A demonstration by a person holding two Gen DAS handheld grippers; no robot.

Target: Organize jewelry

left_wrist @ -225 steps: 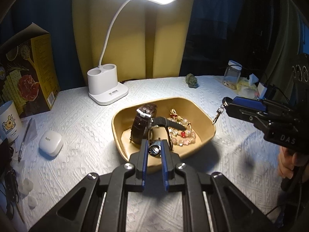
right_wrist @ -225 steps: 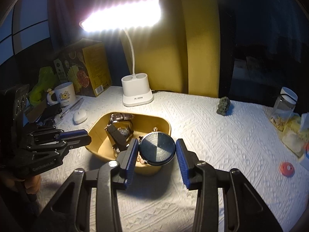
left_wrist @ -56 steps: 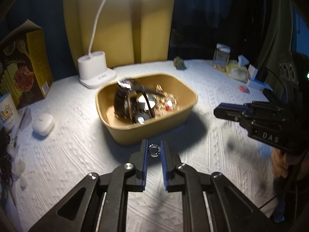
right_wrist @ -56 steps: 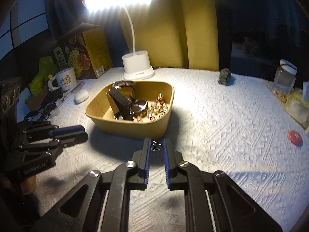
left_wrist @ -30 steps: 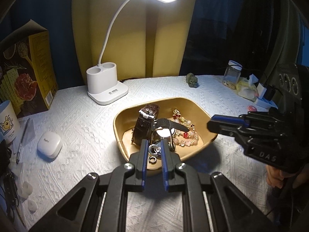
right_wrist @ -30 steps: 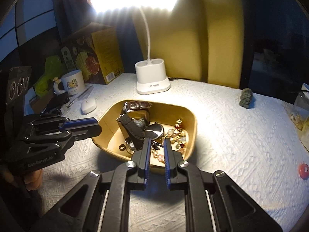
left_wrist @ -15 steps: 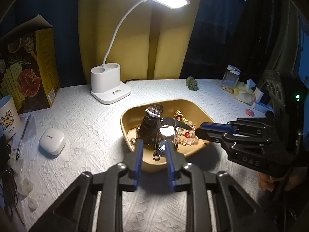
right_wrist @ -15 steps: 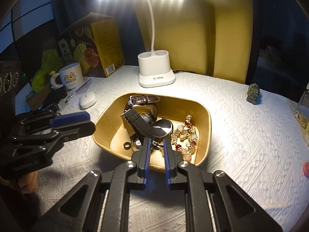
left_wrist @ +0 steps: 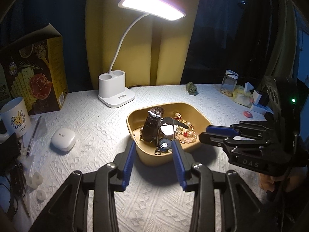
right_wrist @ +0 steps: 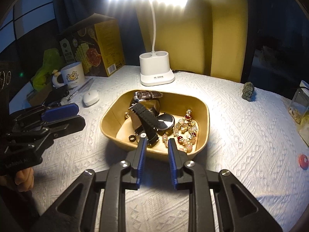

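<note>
White cloth carries the tray (right_wrist: pixel 202 104) at frame centre; both the left gripper (left_wrist: pixel 153 148) and right gripper (right_wrist: pixel 155 142), jaws just parted and empty, hover at its near rim.

Both wrist views look down, close, sharing the tan tray (left_wrist: pixel 148 158).

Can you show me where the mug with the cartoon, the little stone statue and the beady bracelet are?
mug (right_wrist: pixel 71 75): right wrist view, on its printed side.
stone statue (right_wrist: pixel 248 91): right wrist view, mid-body.
bead bracelet (right_wrist: pixel 185 130): right wrist view, on the beads, inside the tray.
</note>
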